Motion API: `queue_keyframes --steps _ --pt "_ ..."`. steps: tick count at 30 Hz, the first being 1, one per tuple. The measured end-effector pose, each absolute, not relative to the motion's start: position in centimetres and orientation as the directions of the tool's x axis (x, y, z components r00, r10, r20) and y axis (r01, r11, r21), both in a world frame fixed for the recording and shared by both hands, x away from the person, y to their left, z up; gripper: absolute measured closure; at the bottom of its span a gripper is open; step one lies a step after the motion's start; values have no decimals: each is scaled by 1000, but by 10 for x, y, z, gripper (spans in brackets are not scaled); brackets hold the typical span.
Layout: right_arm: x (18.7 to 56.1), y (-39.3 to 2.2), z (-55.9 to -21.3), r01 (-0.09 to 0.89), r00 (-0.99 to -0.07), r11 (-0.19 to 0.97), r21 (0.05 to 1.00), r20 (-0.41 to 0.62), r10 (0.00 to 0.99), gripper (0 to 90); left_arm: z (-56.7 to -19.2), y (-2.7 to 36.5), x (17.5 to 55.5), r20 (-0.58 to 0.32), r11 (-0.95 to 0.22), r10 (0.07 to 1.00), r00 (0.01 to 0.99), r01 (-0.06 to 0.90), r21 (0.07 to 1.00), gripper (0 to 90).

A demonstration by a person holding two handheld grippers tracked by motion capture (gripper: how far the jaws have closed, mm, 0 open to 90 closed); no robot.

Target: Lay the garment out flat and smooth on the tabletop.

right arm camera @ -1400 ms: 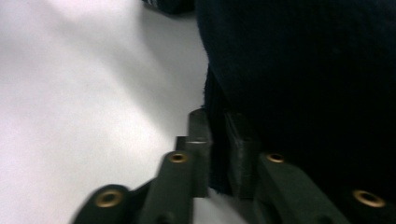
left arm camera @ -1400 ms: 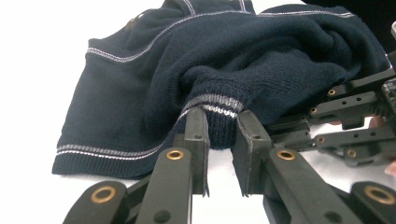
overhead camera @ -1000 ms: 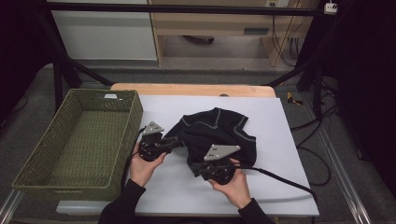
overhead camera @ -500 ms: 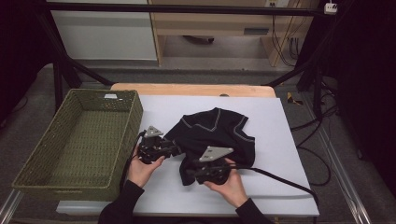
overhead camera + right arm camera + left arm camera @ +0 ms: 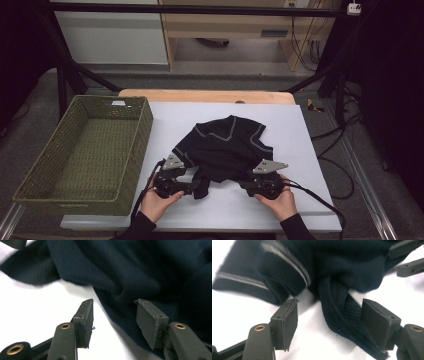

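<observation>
Loosely, garment (image 5: pixel 342 315) between left tool (image 5: pixel 329 317) pads

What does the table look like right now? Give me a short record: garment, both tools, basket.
garment: dark knit top with pale stripes, crumpled on the white table cover, near the front edge
left tool: jaws apart, just been opening; a ribbed strip of the top lies between them, not pinched
right tool: jaws apart, just been opening; the hem lies between them, not gripped
basket: green woven basket, left of the top, nothing in it
</observation>
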State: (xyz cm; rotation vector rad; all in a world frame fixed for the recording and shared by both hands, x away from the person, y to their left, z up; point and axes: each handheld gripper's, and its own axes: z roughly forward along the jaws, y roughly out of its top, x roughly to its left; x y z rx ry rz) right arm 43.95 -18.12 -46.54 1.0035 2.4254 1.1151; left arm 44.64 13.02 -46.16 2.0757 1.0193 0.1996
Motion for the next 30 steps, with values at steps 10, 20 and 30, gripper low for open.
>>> queue_keyframes --steps 10,20,30 --pt "450 -174 -477 491 -721 503 711 9 692 865 -469 124 448 -190 -392 713 675 608 690 771" --pt "428 -215 -419 449 -703 365 815 70 708 900 -430 162 428 -267 -308 676 686 593 744 789" --pt "403 -244 -402 467 -703 335 818 114 702 900 -447 180 388 -283 -370 645 710 614 697 771"
